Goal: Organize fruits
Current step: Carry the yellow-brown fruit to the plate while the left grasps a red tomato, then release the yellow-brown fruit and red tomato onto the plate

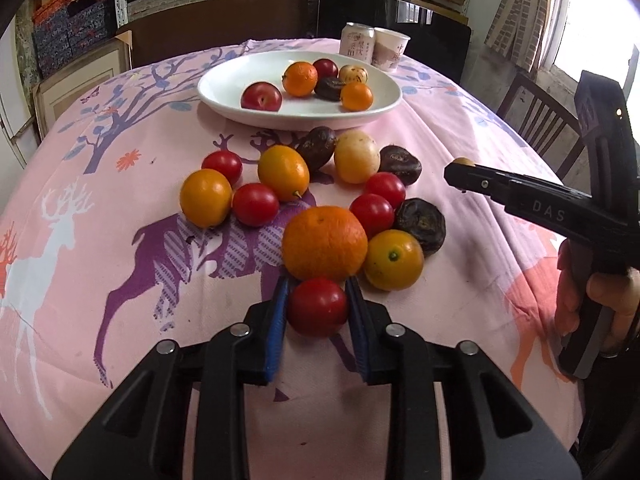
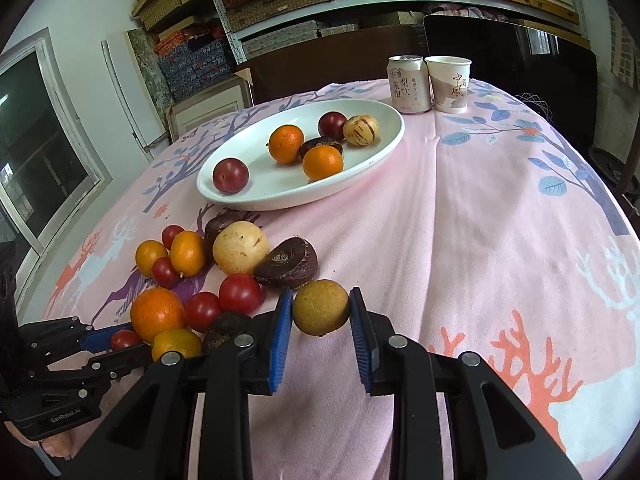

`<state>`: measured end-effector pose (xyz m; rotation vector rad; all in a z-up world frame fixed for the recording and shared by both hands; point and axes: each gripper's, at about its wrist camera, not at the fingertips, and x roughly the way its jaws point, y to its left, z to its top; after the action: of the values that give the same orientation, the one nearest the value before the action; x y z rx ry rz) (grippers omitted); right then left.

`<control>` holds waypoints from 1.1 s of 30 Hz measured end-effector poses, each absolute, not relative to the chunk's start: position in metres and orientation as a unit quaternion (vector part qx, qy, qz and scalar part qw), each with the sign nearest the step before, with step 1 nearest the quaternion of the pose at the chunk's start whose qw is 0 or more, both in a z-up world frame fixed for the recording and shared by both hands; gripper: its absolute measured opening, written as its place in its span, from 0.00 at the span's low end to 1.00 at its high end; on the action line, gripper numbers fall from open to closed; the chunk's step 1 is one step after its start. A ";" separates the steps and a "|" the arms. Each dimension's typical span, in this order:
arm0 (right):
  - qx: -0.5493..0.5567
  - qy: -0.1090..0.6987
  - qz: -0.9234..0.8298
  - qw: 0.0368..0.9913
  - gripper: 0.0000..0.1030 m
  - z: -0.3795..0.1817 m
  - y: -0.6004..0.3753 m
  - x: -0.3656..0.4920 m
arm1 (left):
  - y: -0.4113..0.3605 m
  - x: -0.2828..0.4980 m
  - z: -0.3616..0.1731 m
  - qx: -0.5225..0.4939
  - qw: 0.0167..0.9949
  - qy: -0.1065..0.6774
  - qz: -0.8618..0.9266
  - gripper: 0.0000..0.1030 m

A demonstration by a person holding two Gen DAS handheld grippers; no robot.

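My left gripper (image 1: 317,286) is shut on a small red tomato (image 1: 317,306) low over the pink cloth, just in front of a large orange (image 1: 324,243). My right gripper (image 2: 321,295) is shut on a brownish-yellow round fruit (image 2: 320,307) held above the cloth; it also shows in the left wrist view (image 1: 464,161). A pile of loose fruit lies between them: red tomatoes (image 1: 255,204), yellow-orange fruits (image 1: 205,197), dark wrinkled fruits (image 1: 420,224) and a pale yellow fruit (image 2: 240,247). A white oval plate (image 2: 372,160) behind holds several fruits.
A drink can (image 2: 408,85) and a paper cup (image 2: 449,84) stand at the table's far edge behind the plate. A wooden chair (image 1: 540,124) stands at the right of the table. Shelves with boxes fill the background.
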<state>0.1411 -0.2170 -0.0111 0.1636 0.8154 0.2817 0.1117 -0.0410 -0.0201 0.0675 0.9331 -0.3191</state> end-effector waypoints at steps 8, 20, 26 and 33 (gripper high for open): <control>0.092 0.309 0.138 0.936 0.28 0.038 -0.216 0.125 | -0.025 0.138 0.038 0.007 0.903 0.401 -0.154 0.27; 0.052 0.317 0.145 0.936 0.28 0.055 -0.180 0.191 | -0.039 0.248 0.057 -0.026 0.915 0.386 -0.113 0.27; 0.032 0.351 0.142 0.925 0.28 0.032 -0.159 0.225 | -0.044 0.294 0.036 -0.026 0.909 0.406 -0.089 0.27; 0.026 0.373 0.133 0.918 0.47 0.014 -0.146 0.243 | -0.047 0.322 0.013 -0.027 0.901 0.426 -0.072 0.35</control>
<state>0.2433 -0.1460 0.0141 0.0544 0.7661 0.2745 0.3219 -0.0465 0.0127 -0.0549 0.8814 -0.1495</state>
